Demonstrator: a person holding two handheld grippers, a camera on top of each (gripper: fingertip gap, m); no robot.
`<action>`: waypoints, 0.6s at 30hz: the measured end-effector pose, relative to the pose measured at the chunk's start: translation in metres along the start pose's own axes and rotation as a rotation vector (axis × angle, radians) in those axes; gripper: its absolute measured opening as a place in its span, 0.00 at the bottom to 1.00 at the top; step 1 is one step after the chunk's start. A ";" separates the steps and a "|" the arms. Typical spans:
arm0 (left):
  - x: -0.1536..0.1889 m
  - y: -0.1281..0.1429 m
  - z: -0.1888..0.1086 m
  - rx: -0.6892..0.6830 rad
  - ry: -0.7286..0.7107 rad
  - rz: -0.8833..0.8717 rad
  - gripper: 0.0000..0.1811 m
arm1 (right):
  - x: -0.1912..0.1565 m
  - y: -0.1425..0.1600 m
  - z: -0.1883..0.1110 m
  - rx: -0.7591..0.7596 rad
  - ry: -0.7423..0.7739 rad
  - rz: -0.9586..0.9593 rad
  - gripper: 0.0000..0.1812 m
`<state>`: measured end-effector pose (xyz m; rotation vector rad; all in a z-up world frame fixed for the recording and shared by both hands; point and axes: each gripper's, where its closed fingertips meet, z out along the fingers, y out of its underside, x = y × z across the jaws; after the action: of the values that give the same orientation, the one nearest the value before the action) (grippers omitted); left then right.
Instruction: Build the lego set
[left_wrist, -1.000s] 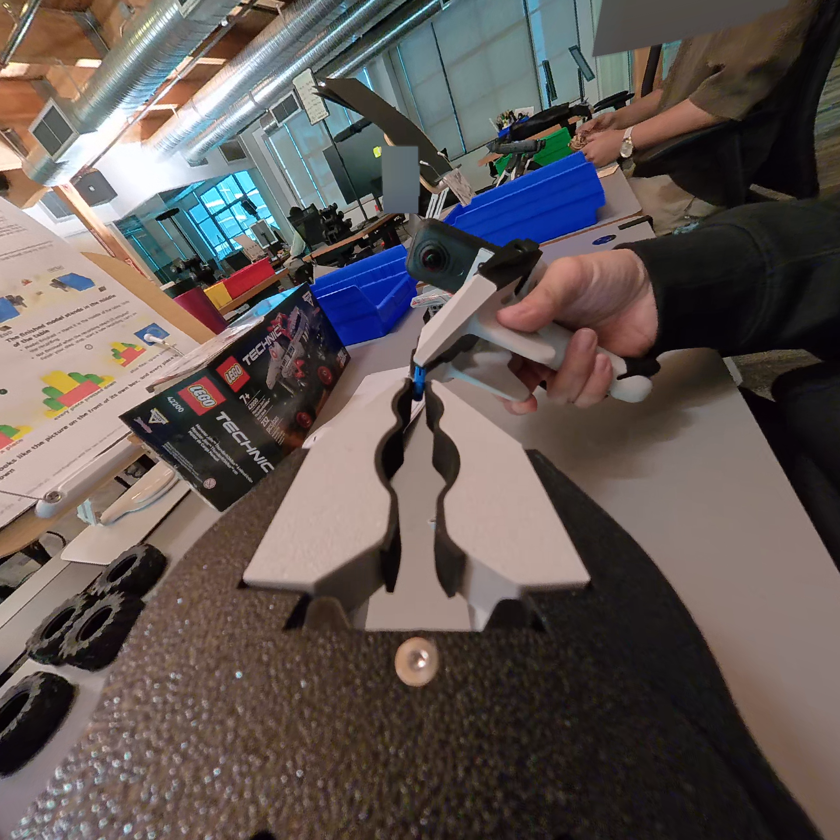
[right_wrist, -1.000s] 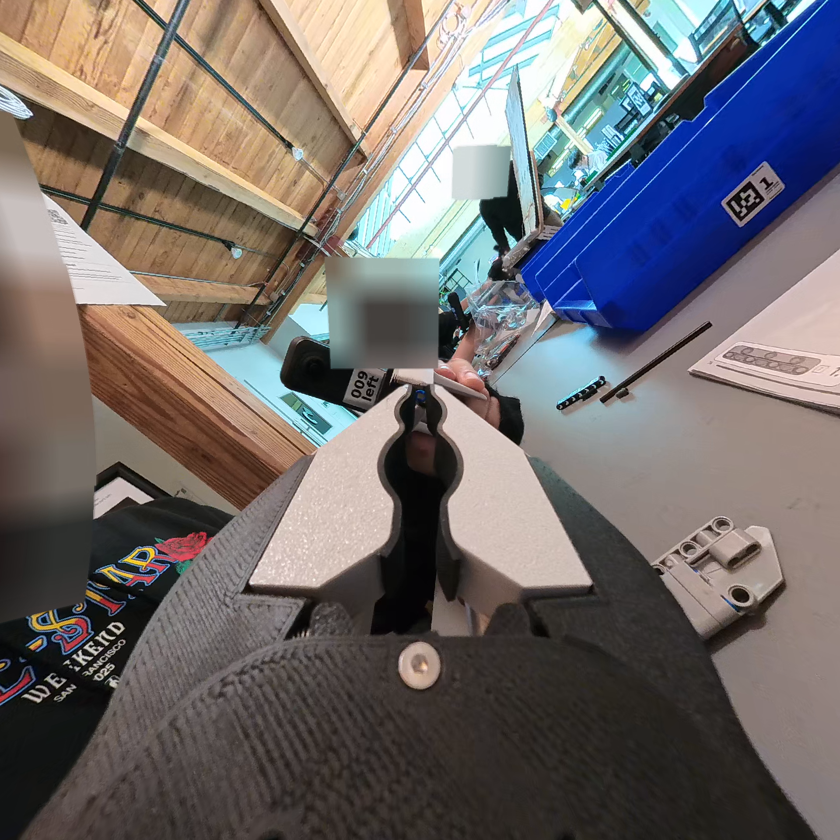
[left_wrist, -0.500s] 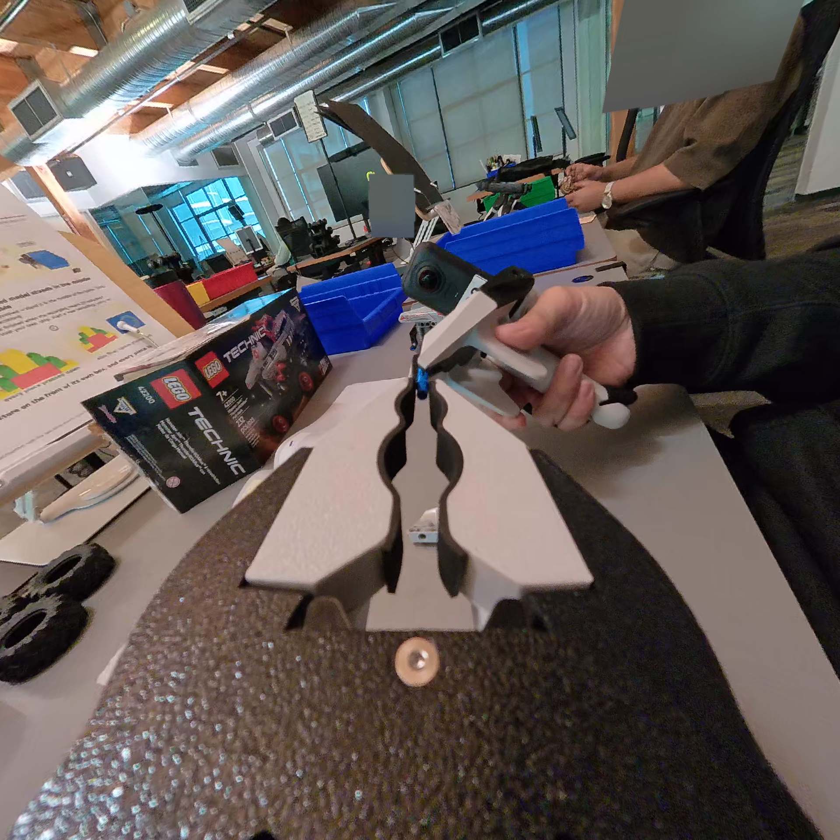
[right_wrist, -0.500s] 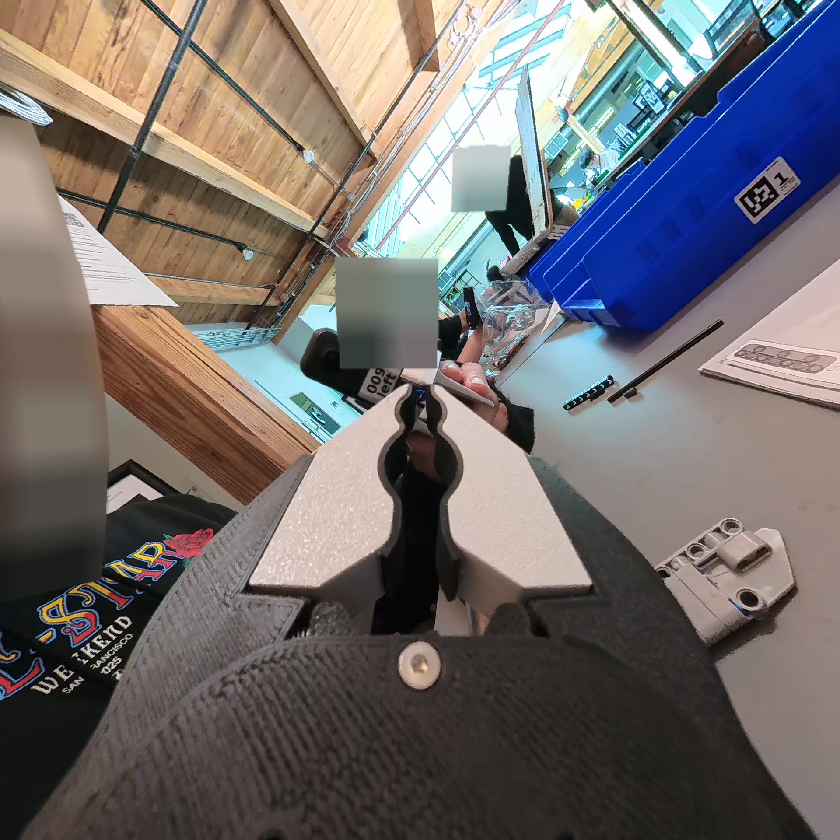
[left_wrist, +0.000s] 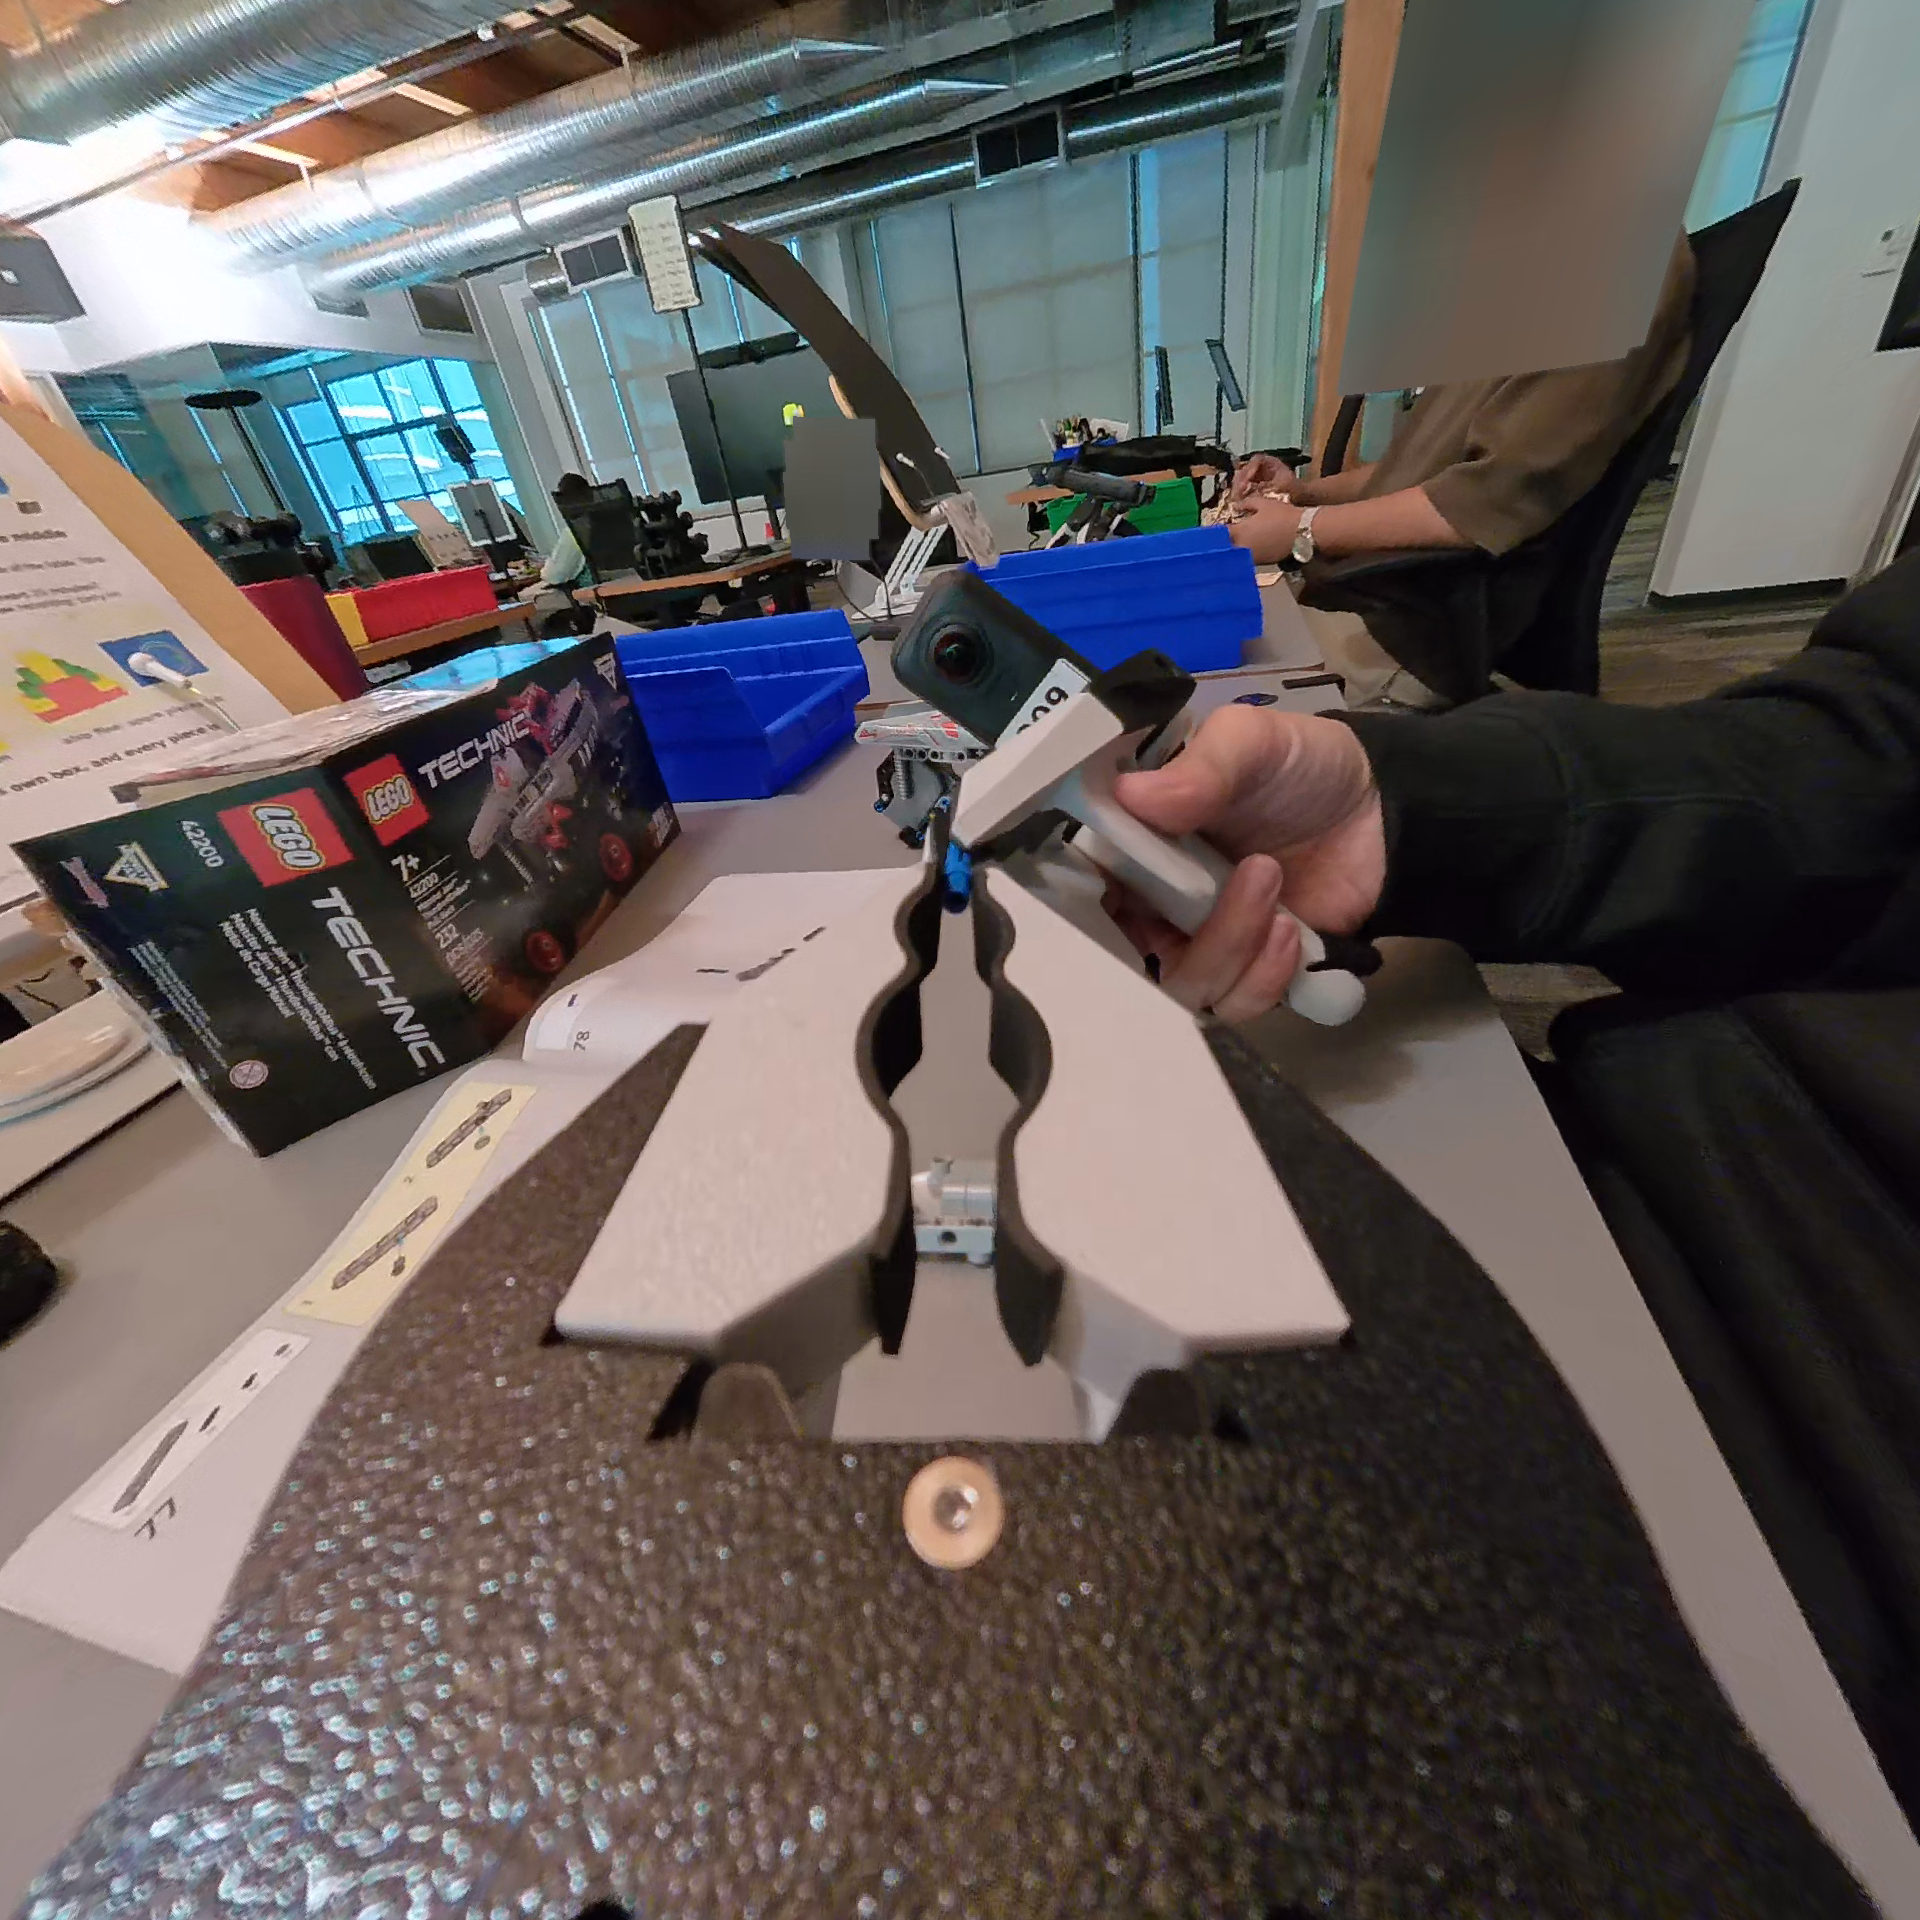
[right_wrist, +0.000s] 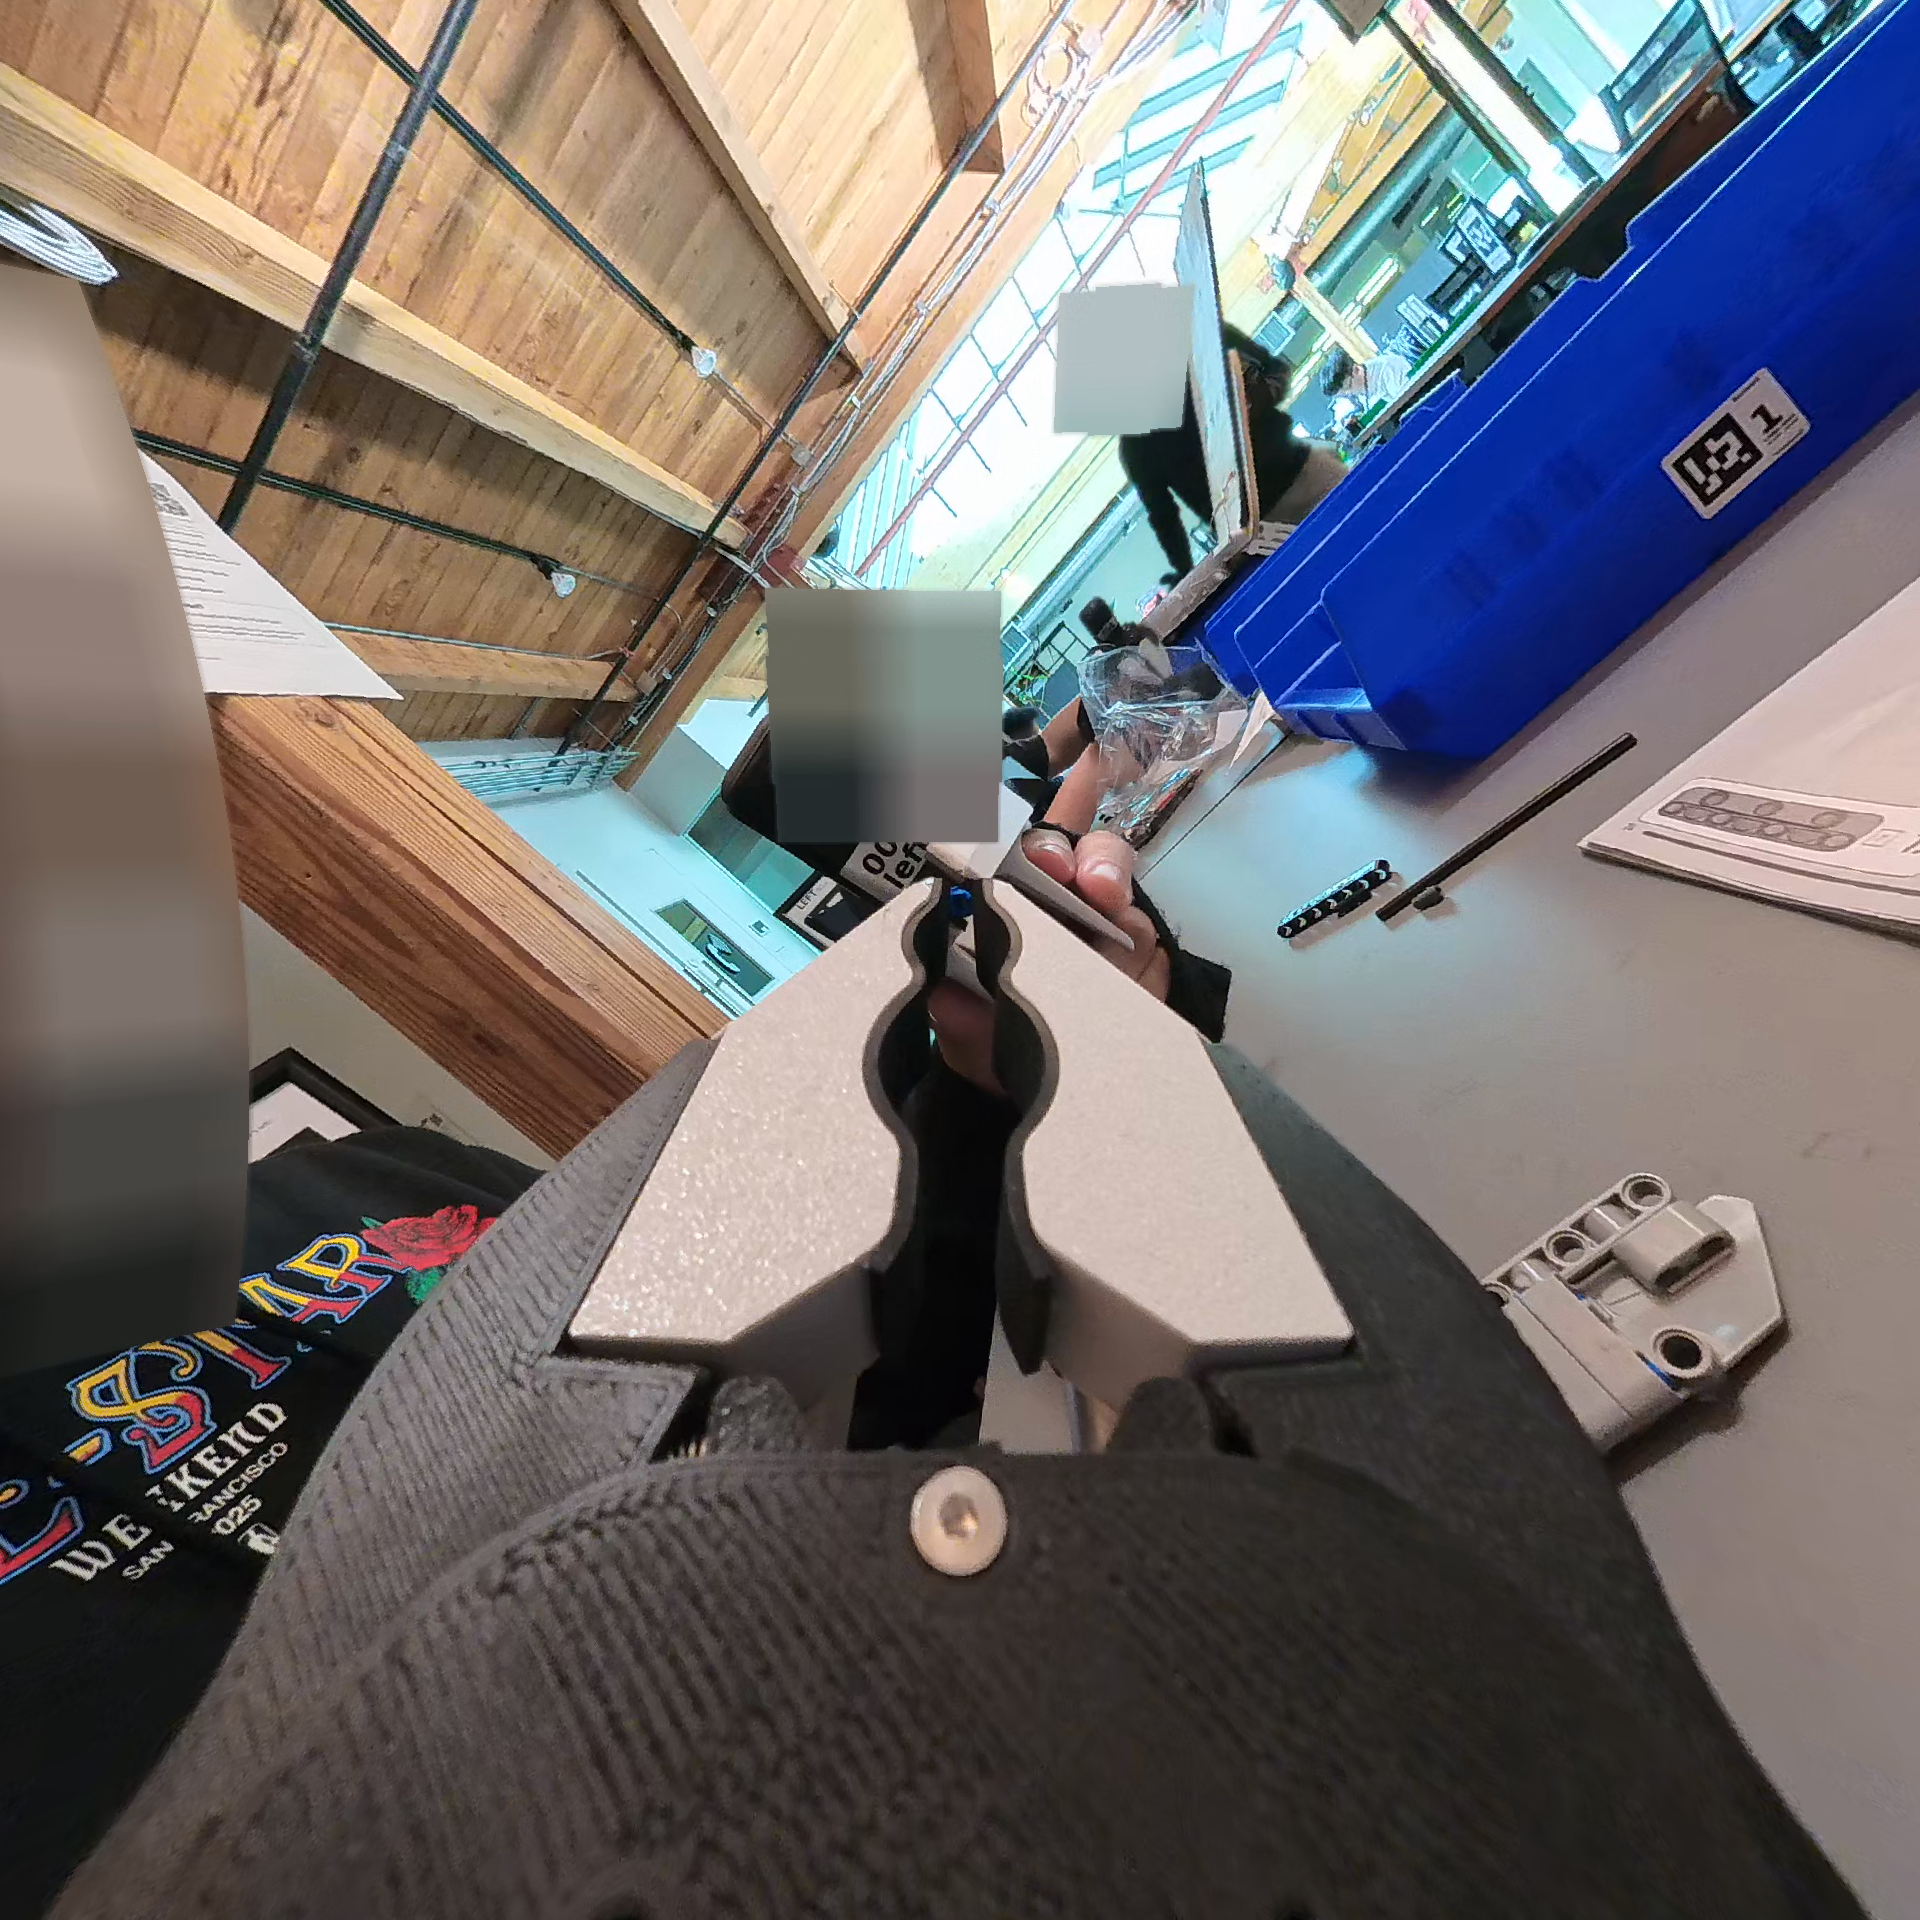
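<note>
My left gripper (left_wrist: 956, 883) and my right gripper (right_wrist: 960, 902) meet tip to tip above the grey table (left_wrist: 1455, 1195). A small blue pin (left_wrist: 957, 881) sits between the fingertips of both, and both pairs of jaws are closed on it. The pin also shows in the right wrist view (right_wrist: 957, 906). In the left wrist view a hand holds the right gripper (left_wrist: 1049, 769) just past my tips. A grey lego panel piece (right_wrist: 1642, 1309) lies on the table to the right; it also shows between the left fingers (left_wrist: 951, 1195).
The lego box (left_wrist: 343, 904) stands at left, with the open instruction booklet (left_wrist: 436, 1143) in front of it. A partly built model (left_wrist: 914, 758) and blue bins (left_wrist: 748, 696) stand behind. A black axle (right_wrist: 1507, 826) and a black beam (right_wrist: 1335, 899) lie near the booklet (right_wrist: 1787, 831). Less than 4 cm separates the two grippers' tips.
The left gripper has tilted and shifted, so the box and booklet fill more of its view and the tires have left it. Both grippers stay tip to tip on the blue pin.
</note>
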<state>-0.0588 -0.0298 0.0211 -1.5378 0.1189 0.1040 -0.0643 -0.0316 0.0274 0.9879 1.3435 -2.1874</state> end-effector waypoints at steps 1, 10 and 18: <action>0.000 0.000 0.000 -0.004 -0.006 0.007 0.01 | 0.001 0.000 0.000 0.001 0.003 0.000 0.01; -0.006 0.008 -0.001 -0.081 -0.034 0.017 0.00 | 0.009 0.002 -0.005 -0.037 0.074 -0.045 0.01; -0.002 0.009 0.001 -0.093 -0.021 0.049 0.00 | 0.013 0.004 -0.004 -0.046 0.080 -0.030 0.01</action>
<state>-0.0622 -0.0287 0.0127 -1.6266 0.1362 0.1663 -0.0693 -0.0292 0.0139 1.0546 1.4465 -2.1499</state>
